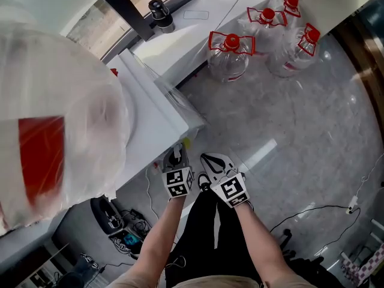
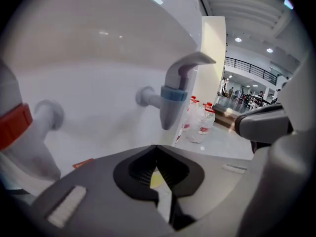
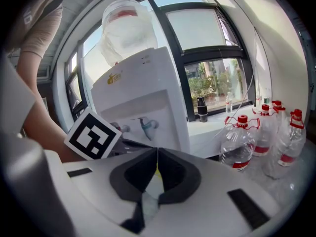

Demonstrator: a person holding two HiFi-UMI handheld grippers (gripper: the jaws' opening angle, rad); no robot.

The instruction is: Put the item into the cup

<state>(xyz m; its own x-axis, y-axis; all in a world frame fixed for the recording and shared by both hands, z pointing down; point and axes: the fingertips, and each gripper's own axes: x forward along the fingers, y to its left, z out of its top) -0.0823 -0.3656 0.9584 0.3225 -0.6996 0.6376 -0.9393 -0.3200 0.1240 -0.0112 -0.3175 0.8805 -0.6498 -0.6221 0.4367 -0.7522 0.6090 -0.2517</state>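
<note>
No cup shows clearly in any view. A small yellow-green thing (image 1: 186, 141) lies by the front corner of the white water dispenser (image 1: 150, 110); a yellow patch (image 2: 156, 180) shows through the left jaws' gap. My left gripper (image 1: 176, 153) points at the dispenser's front, just below its blue tap (image 2: 173, 97) and red tap (image 2: 15, 126). Its jaws meet at the tips with nothing between them (image 2: 157, 147). My right gripper (image 1: 213, 159) hangs beside it, a little to the right, jaws likewise together and empty (image 3: 157, 149).
A large wrapped water jug (image 1: 54, 125) tops the dispenser and fills the head view's left. Several red-capped water bottles (image 1: 231, 56) stand on the grey floor near a white ledge (image 1: 192, 26). Cables and a power strip (image 1: 114, 221) lie beside the person's legs.
</note>
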